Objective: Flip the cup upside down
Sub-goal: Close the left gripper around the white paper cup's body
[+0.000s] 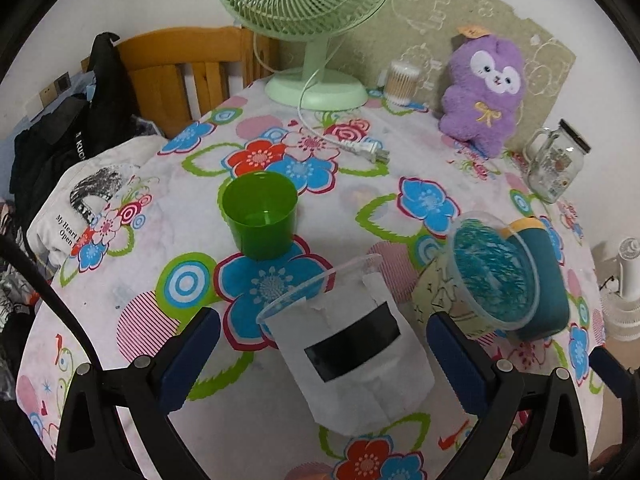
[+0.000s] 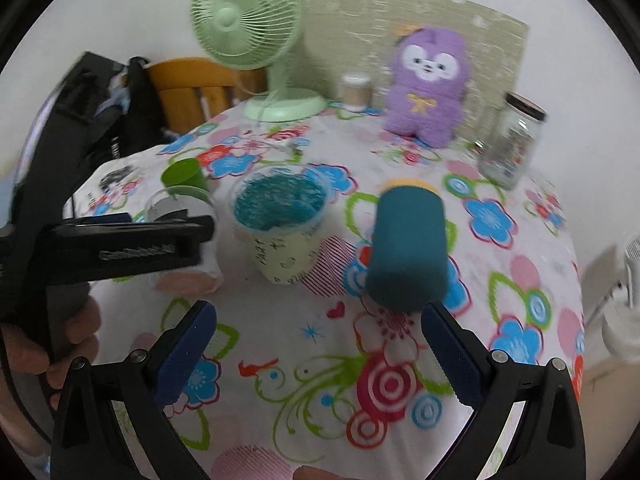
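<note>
While both grippers gape, a green cup [image 1: 259, 216] stands behind the paper-wrapped cup [image 1: 352, 356].

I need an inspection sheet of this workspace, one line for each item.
Surface: table under floral cloth.
Job's things: clear labelled cup, green cup and clear cup with blue filling upright, mouths up; teal cup already upside down.
Clutter: purple plush, glass jar, cotton-swab box.
Grippers: left gripper open around the labelled cup; right gripper open, empty.
Cables: fan cord unplugged, plug on cloth.
Surroundings: wooden chair, clothes.
</note>
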